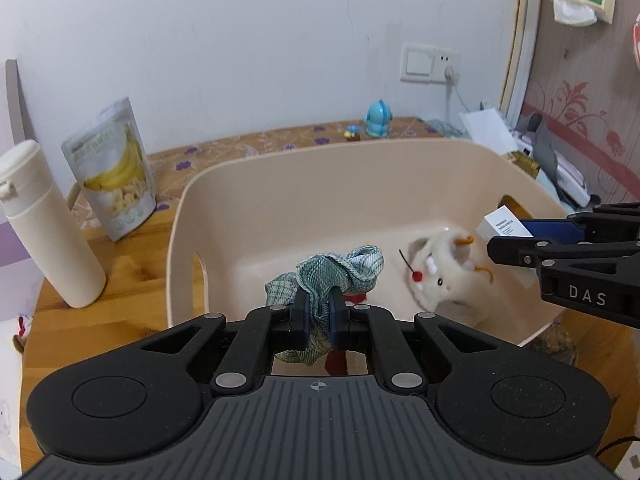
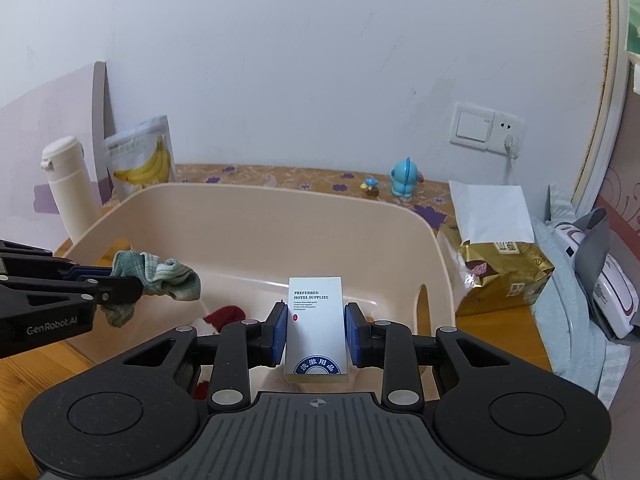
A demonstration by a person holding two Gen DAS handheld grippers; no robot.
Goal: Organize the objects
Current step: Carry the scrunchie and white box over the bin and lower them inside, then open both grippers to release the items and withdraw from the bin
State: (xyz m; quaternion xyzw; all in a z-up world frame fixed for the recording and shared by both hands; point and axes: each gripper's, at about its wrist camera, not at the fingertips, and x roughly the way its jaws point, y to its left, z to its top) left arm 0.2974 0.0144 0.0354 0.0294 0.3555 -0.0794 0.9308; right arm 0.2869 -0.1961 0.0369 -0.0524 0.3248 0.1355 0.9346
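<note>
My left gripper (image 1: 319,320) is shut on a crumpled green checked cloth (image 1: 340,272) and holds it over the near side of a beige plastic bin (image 1: 280,184). It also shows in the right wrist view (image 2: 120,284) with the cloth (image 2: 168,276). My right gripper (image 2: 316,330) is shut on a white hotel supplies box (image 2: 318,320) above the bin (image 2: 248,216); it shows at the right of the left wrist view (image 1: 508,240). A white plush toy (image 1: 444,276) and something red (image 2: 224,316) lie in the bin.
A white bottle (image 1: 44,224) and a banana chips pouch (image 1: 114,172) stand left of the bin. A blue figurine (image 1: 378,118) and a tiny mushroom toy (image 2: 370,186) stand behind it. A gold bag (image 2: 500,272), white envelope (image 2: 492,208) and grey-white device (image 2: 600,280) lie right.
</note>
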